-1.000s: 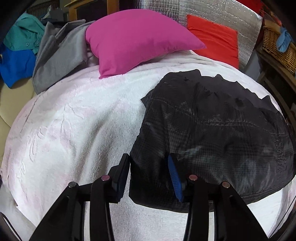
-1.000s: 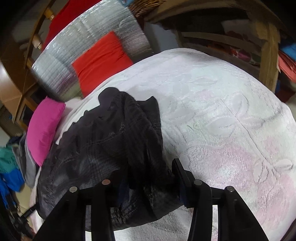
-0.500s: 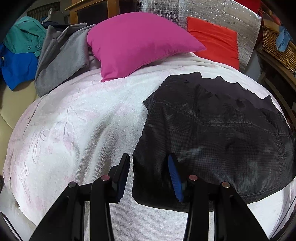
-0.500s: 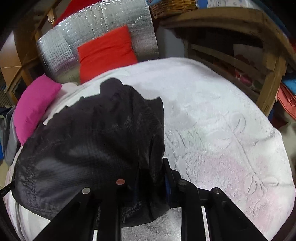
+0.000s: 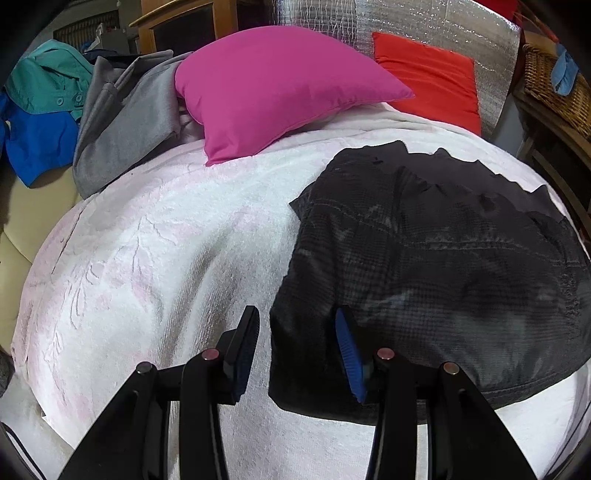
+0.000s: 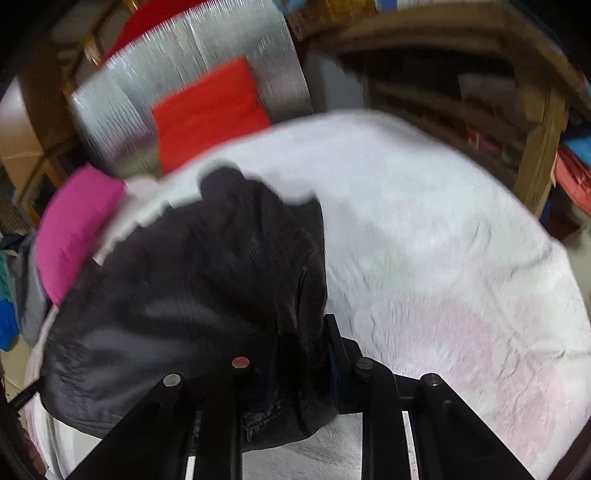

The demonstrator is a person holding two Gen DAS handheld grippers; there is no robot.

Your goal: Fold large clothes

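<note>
The dark garment (image 5: 443, 266) is thin woven cloth with a fine grid and a faint sheen. Under it the white blanket (image 5: 155, 258) looks fluffy, embossed with leaves — matt. The pink cushion (image 5: 280, 85) is smooth cloth; the panel (image 5: 424, 22) behind is crinkled silver foil — shiny.

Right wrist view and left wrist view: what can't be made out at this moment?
- Right wrist view: motion blur smears the black garment; its folds and type are unreadable.
- Right gripper: fabric covers the left-hand finger and the gap, so the jaws' grip point is hidden.
- Left wrist view: the garment's right edge is cut off by the lens rim, so its full outline is unknown.
- Left gripper: jaws apart over the garment's corner; contact cannot be told.
</note>
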